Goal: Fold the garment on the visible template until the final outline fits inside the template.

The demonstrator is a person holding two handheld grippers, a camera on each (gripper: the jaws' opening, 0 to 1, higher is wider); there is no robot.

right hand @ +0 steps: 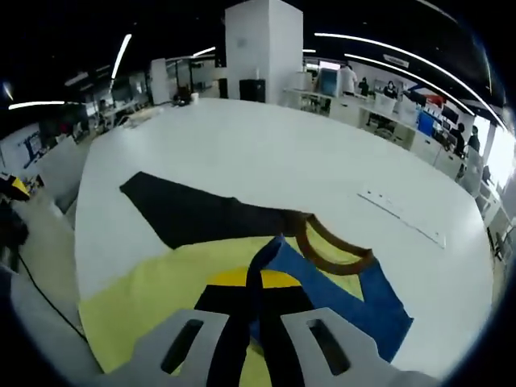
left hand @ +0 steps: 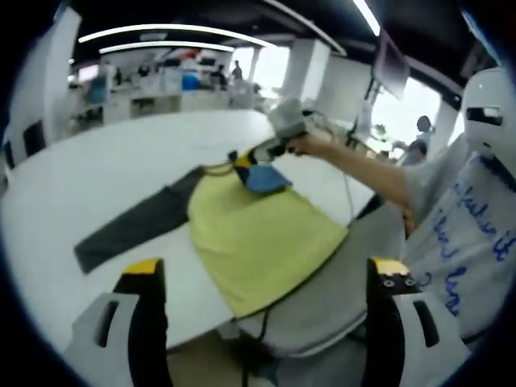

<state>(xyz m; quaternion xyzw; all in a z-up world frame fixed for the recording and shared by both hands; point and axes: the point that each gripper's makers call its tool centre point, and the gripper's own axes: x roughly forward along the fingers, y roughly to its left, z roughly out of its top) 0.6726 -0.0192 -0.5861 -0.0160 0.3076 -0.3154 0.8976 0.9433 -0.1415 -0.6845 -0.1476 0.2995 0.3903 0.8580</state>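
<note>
Two black jaws of the right tool (right hand: 256, 318) sit closest in the right gripper view, pressed together on a blue sleeve (right hand: 355, 294) of the shirt (right hand: 161, 302), lifted up off the cloth. From there the shirt spreads out flat on the white table (right hand: 266, 153): a soft yellow body, a round brown neck hole (right hand: 330, 250) just past the sleeve, and a long dark sleeve (right hand: 189, 210) reaching far left. In the left gripper view the left tool (left hand: 262, 278) hangs with its yellow-tipped jaws wide apart, holding nothing, near the bottom edge of the shirt, which droops a little over the table edge. No marked outline shows that I can tell. I think the folding has only just begun: one sleeve is being brought in, and the dark sleeve and the body are still to fold.
</note>
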